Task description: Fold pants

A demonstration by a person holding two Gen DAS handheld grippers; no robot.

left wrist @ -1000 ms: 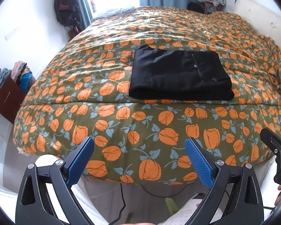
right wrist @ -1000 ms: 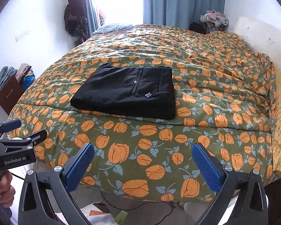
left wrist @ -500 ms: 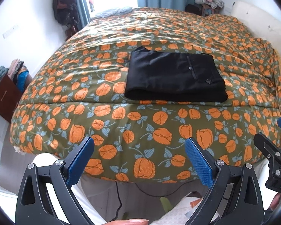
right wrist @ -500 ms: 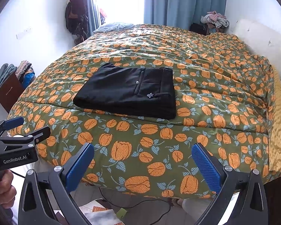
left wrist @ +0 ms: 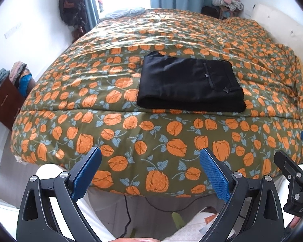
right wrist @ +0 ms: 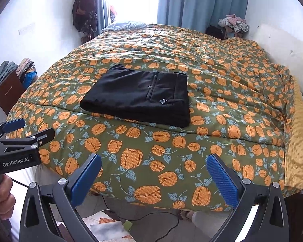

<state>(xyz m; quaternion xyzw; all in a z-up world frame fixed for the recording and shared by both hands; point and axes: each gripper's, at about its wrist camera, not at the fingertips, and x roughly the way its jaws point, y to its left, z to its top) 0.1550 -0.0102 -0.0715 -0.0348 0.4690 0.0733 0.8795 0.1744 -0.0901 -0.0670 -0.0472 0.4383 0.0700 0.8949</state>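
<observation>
Since a second ago we have drawn both grippers back from the bed (left wrist: 131, 129), so more of the quilt's hanging front and the floor under it shows in both views, and the pants (left wrist: 189, 86) sit a little farther off. The pants lie folded into a flat black rectangle on the quilt (right wrist: 222, 84), near the front edge, back pocket and its button facing up, with the thick folded edge toward us. Our left gripper (left wrist: 150, 174) hangs in the air in front of the bed, its blue pads spread wide with nothing between them. Our right gripper (right wrist: 154, 179) is the same: fingers well apart, holding nothing, clear of the quilt. In the right wrist view the left gripper shows at the left edge, level with the bed's front corner, with our left hand (right wrist: 1, 197) around its handle. In the left wrist view the right gripper peeks in at the right edge. Both are well apart from the pants. A cable (right wrist: 151, 216) trails on the floor below the bed.
</observation>
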